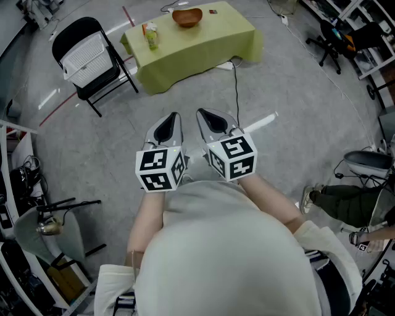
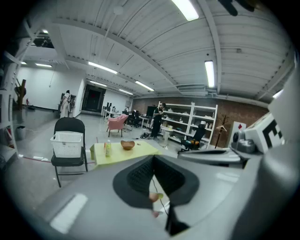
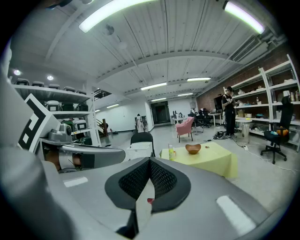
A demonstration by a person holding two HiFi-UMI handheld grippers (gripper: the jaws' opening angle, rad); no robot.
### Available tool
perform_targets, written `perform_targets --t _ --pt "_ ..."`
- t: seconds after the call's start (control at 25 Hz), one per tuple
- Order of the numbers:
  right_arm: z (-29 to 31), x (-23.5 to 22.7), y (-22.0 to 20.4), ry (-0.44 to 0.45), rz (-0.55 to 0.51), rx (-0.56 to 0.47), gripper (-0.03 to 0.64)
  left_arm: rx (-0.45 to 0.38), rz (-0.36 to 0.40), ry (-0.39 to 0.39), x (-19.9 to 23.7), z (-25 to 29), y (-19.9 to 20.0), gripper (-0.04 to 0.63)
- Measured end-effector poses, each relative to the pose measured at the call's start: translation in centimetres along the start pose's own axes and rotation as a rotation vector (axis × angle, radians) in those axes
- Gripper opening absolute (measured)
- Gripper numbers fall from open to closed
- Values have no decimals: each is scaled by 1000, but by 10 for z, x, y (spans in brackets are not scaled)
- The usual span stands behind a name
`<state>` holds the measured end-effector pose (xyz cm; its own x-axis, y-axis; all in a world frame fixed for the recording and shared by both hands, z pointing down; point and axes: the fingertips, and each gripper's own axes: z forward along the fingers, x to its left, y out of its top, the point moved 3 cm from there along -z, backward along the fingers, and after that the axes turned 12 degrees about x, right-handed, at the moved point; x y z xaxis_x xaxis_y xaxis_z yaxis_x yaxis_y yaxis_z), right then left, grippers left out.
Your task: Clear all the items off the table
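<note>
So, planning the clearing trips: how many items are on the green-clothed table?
3 on the table: a bottle at its left end, a wooden bowl in the middle, a small red object right of the bowl. None seem hidden.

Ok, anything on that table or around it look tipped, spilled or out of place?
Nothing tipped or spilled: the bottle stands upright and the bowl sits right way up on the table. One thing to watch: a black cable trails across the floor up to the table.

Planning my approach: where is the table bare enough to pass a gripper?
Bare: tablecloth right of the bottle and nearer than the wooden bowl. Crowded: the far edge, with bowl and small red item.
</note>
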<state>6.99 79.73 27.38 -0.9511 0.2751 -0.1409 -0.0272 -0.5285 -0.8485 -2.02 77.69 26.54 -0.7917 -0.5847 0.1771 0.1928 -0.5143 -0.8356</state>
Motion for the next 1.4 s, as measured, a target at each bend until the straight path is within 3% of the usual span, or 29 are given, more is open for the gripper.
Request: perform_targets --t 0.48,1.12,1.4 --pt "25 17 2 33 71 -16 -3 7 -29 -7 39 1 -5 9" --pt "63 44 7 37 55 8 -2 19 5 30 84 1 -10 9" --pt "73 48 9 30 62 41 -2 34 -23 33 101 7 -8 9"
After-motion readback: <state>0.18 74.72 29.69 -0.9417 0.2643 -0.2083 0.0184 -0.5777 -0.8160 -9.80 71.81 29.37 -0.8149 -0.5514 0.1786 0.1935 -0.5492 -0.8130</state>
